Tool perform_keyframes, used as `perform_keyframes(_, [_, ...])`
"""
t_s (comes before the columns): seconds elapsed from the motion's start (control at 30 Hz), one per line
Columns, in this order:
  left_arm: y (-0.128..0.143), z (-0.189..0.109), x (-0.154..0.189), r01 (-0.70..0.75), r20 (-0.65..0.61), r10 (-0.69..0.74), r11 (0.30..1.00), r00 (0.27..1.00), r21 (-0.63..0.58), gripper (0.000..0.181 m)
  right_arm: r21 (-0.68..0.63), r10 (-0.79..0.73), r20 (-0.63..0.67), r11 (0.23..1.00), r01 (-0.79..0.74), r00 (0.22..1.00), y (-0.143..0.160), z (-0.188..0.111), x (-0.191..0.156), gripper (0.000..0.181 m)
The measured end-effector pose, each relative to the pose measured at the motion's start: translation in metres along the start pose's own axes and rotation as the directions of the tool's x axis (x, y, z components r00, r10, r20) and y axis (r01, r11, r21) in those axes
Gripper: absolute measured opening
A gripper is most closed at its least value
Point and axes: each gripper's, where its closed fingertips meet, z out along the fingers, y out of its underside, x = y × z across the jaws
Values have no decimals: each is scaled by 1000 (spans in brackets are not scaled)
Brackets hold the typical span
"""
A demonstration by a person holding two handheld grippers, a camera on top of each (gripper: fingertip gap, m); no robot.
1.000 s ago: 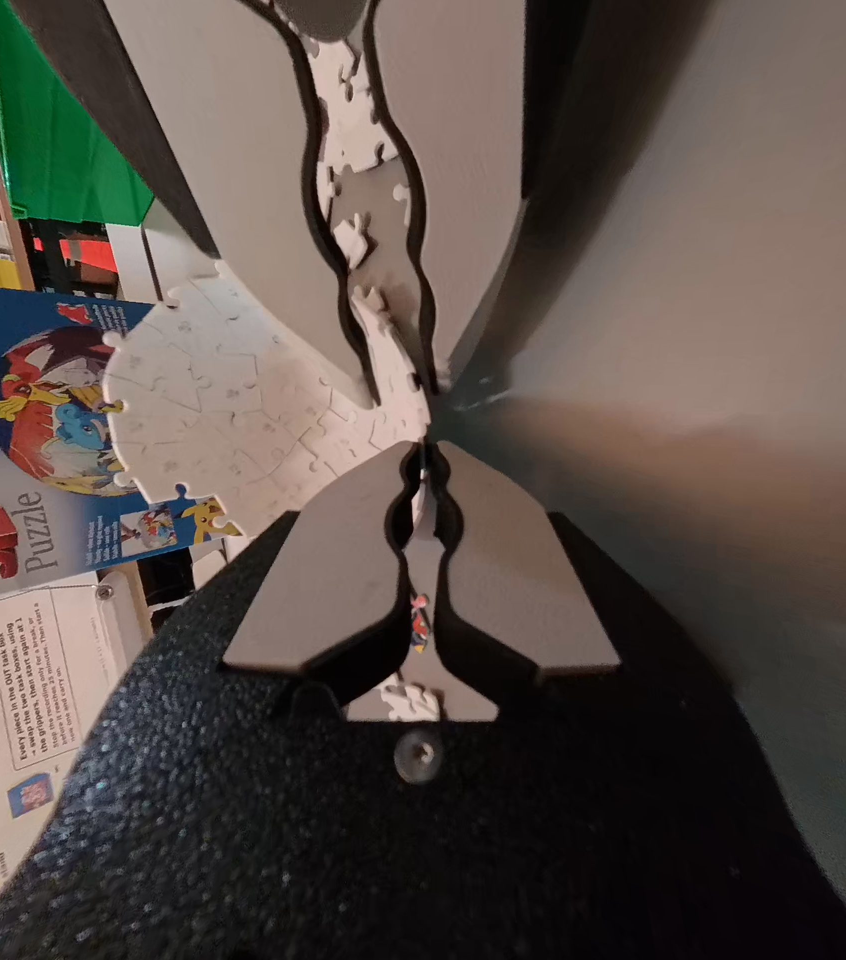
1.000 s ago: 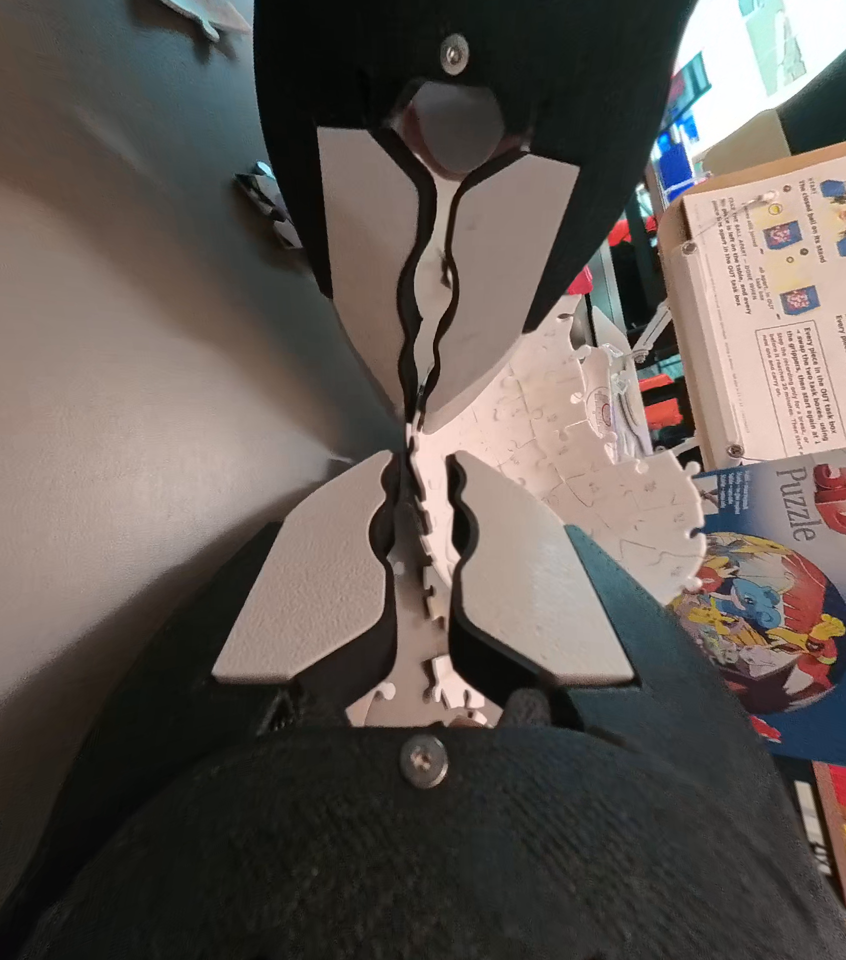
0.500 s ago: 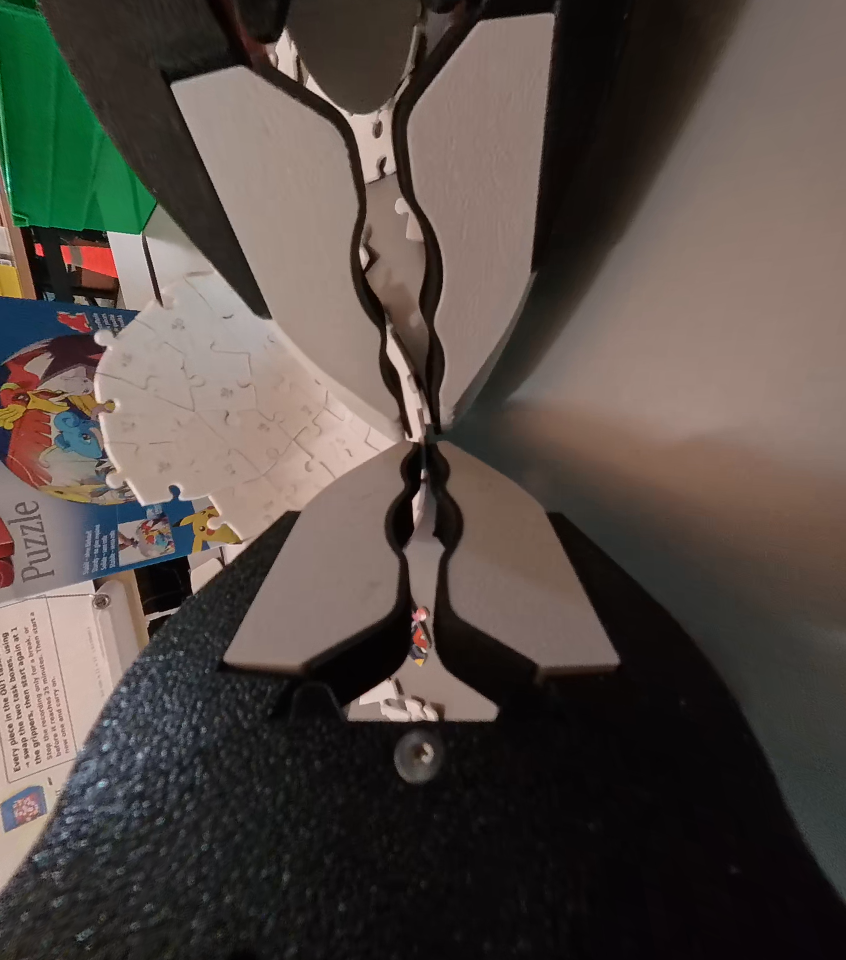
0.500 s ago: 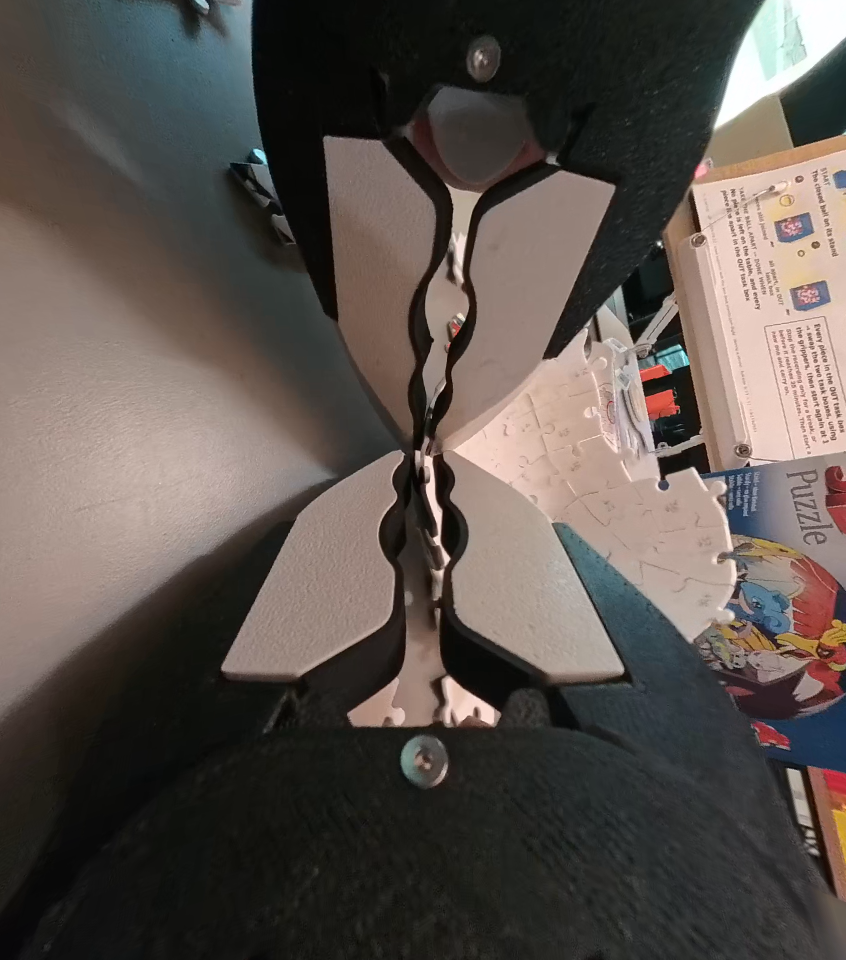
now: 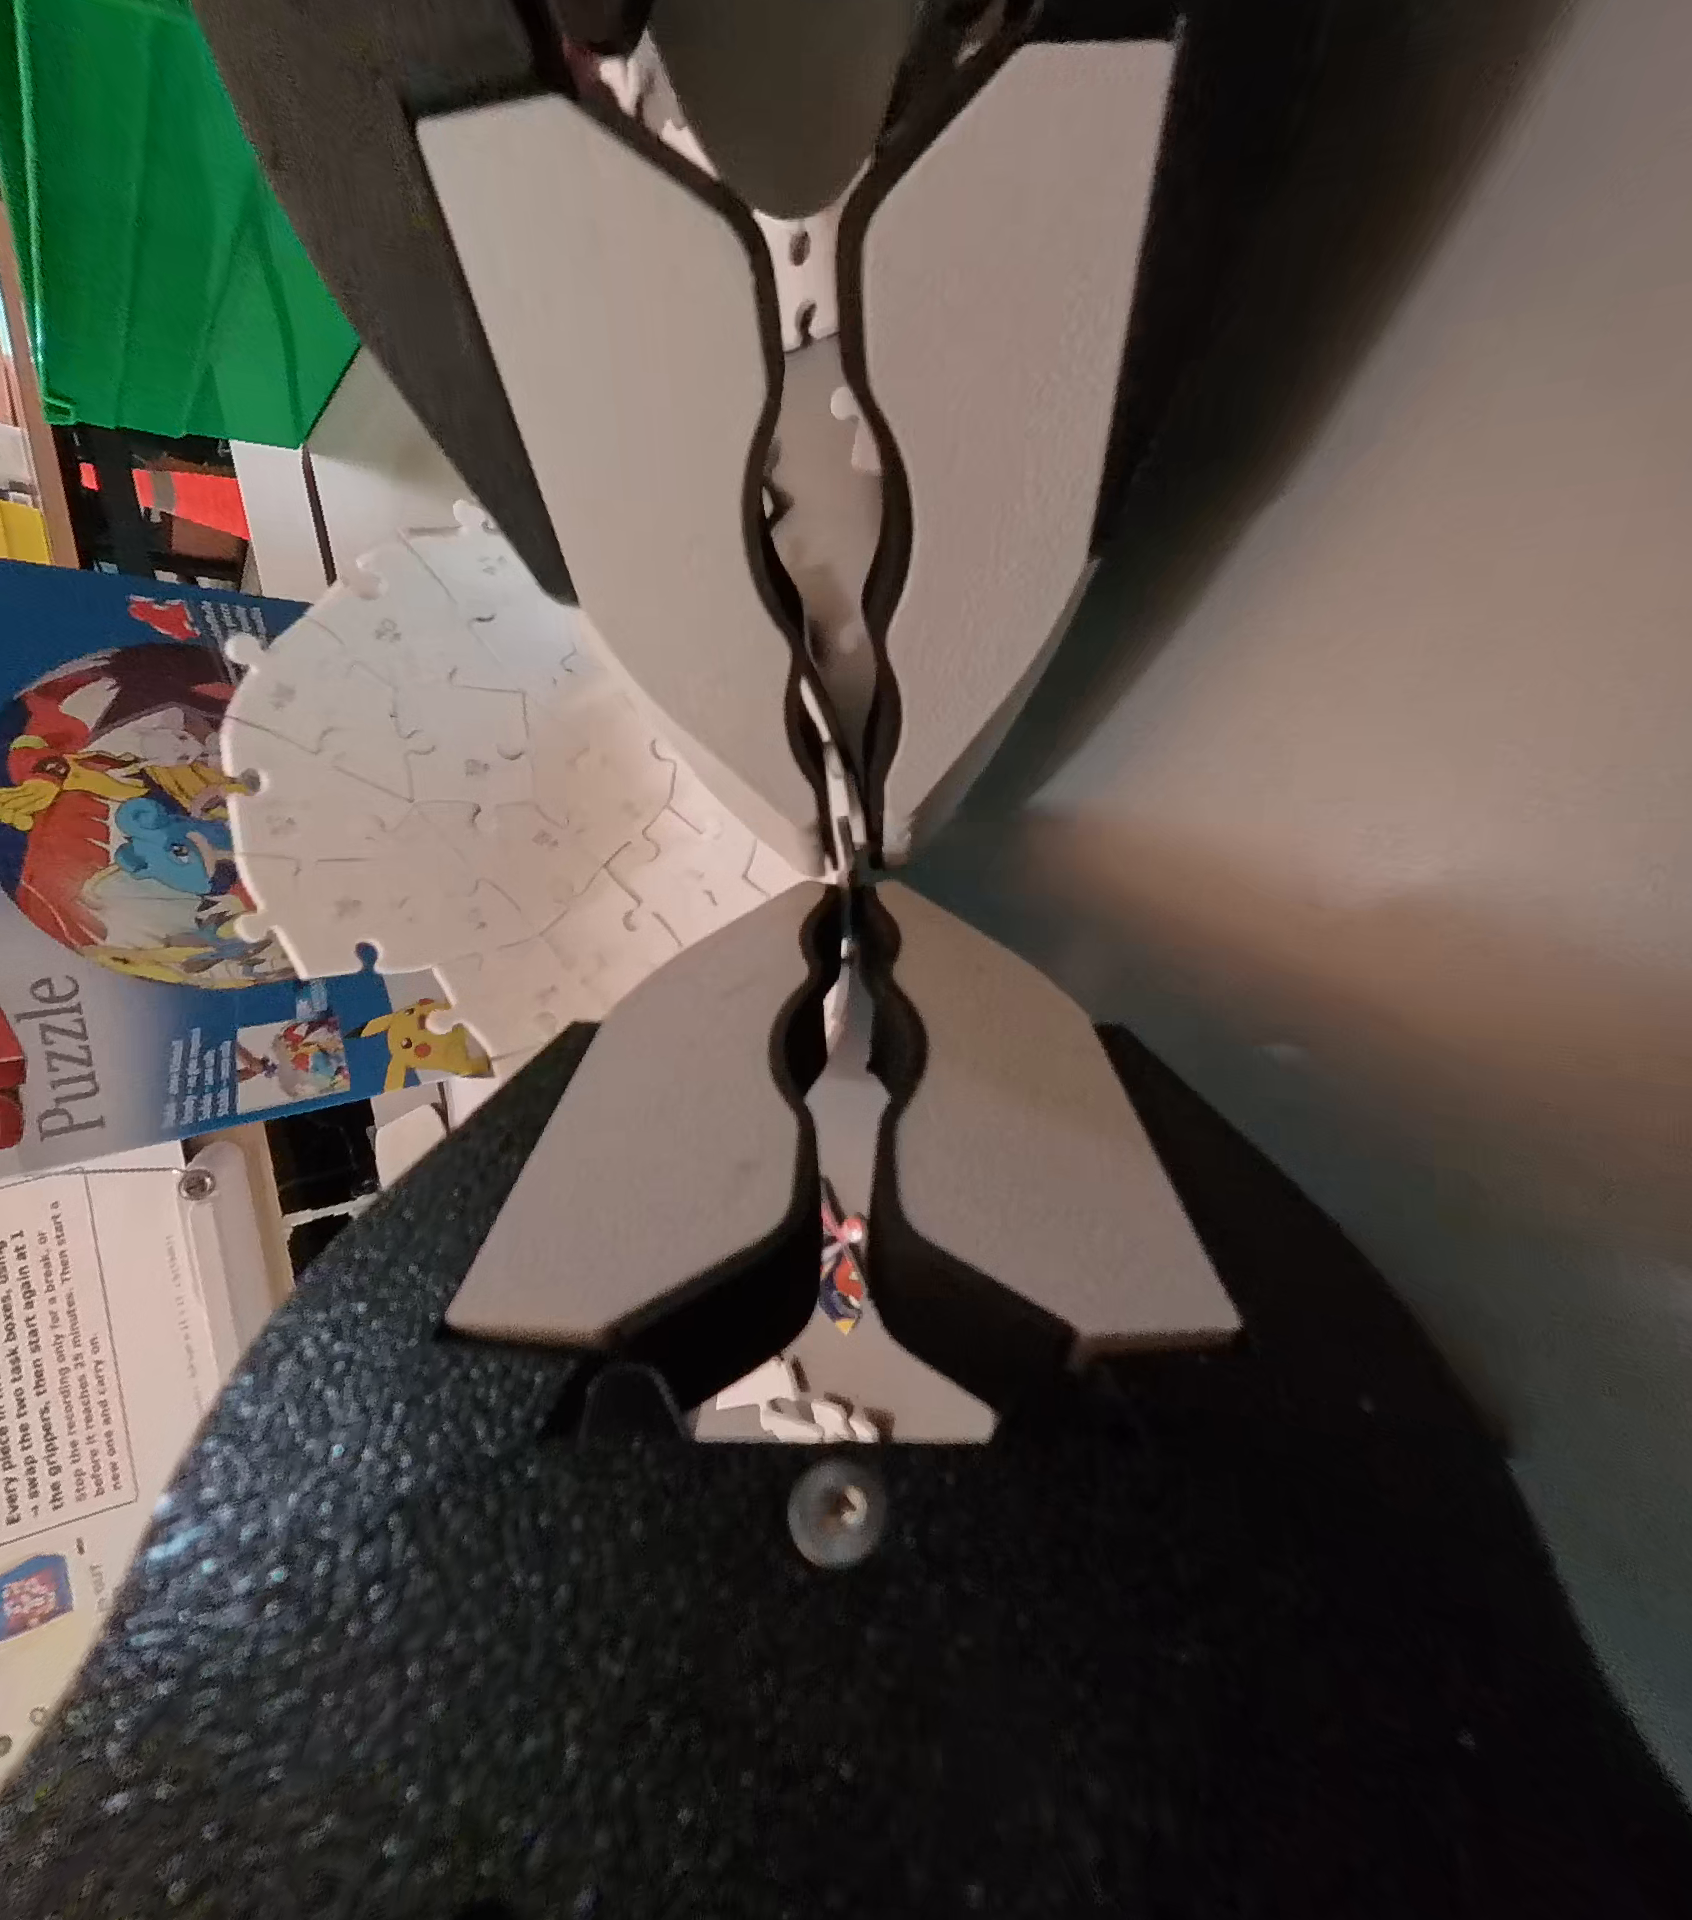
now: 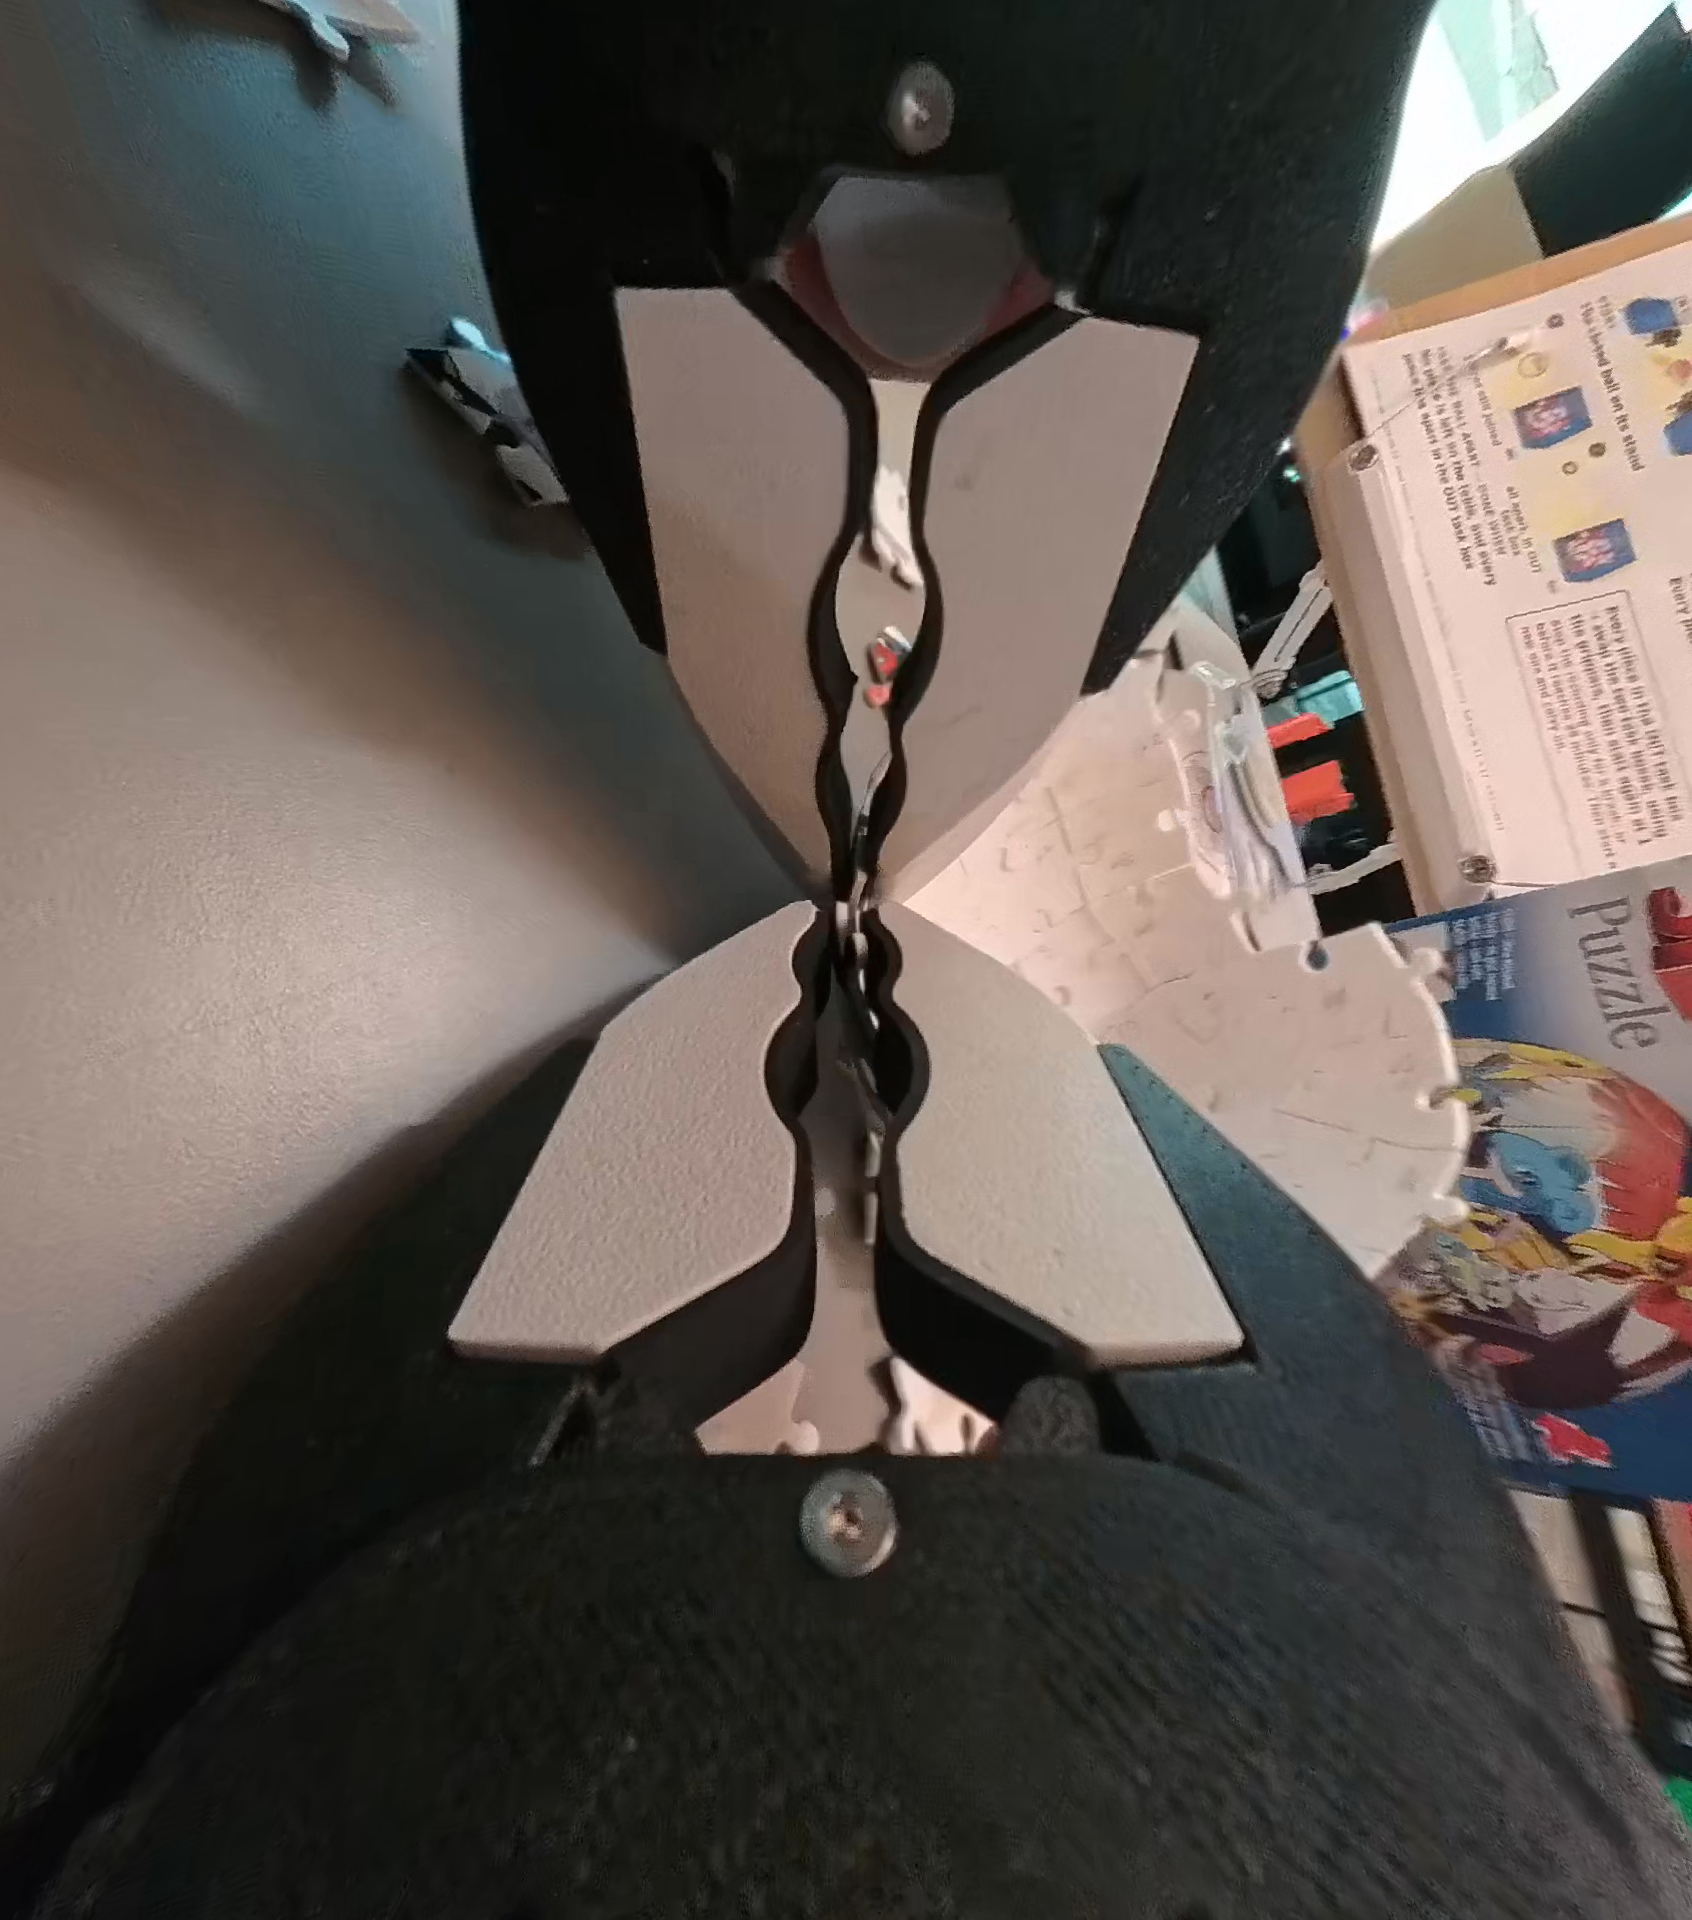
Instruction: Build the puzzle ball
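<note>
The partial puzzle ball (image 5: 426, 790) is a curved white shell of joined pieces, seen from its inside; it also shows in the right wrist view (image 6: 1237, 997). My left gripper (image 5: 852, 920) is shut on a puzzle piece (image 5: 840, 1257) whose printed face shows between its fingers. My right gripper (image 6: 852, 930) is shut on the shell's knobbed edge (image 6: 865, 1153). The two grippers meet tip to tip: the right gripper (image 5: 857, 842) comes in from the top of the left wrist view, the left gripper (image 6: 857, 862) from the top of the right wrist view. The joint itself is hidden between the fingertips.
The blue puzzle box (image 5: 42, 831) and a white instruction sheet (image 5: 42, 1351) stand behind the shell, also in the right wrist view (image 6: 1600, 1143). A green bin (image 5: 156, 208) sits behind. A clear stand (image 6: 1237, 769) and loose pieces (image 6: 489, 426) lie on the grey table (image 6: 198, 831). Left and right tips are no more than a few centimetres apart.
The two grippers have drawn closer until their tips meet. The right gripper's jaws have narrowed on the shell edge. The shell has shifted slightly with them.
</note>
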Motion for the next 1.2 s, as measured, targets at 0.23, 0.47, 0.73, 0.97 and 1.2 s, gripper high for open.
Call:
perform_keyframes(0.23, [2,1,3,-28,32,29,999,999,-20,2,-25,-34,-78,999,32,996,10,-23,5,17])
perform_keyframes(0.47, [2,2,3,-67,48,69,997,996,-40,2,-49,-93,-86,995,89,992,12,-22,2,10])
perform_keyframes(0.73, [0,3,3,-65,53,67,997,996,-36,2,-81,-188,-82,980,181,979,7,-10,-4,8])
perform_keyframes(0.97, [1,3,2,-46,50,48,998,998,-30,2,-65,-140,-93,989,134,986,7,-9,-5,5])
perform_keyframes(1.2, [1,3,2,-102,43,104,994,994,-46,2,-71,-149,-90,987,143,985,7,-10,-5,5])
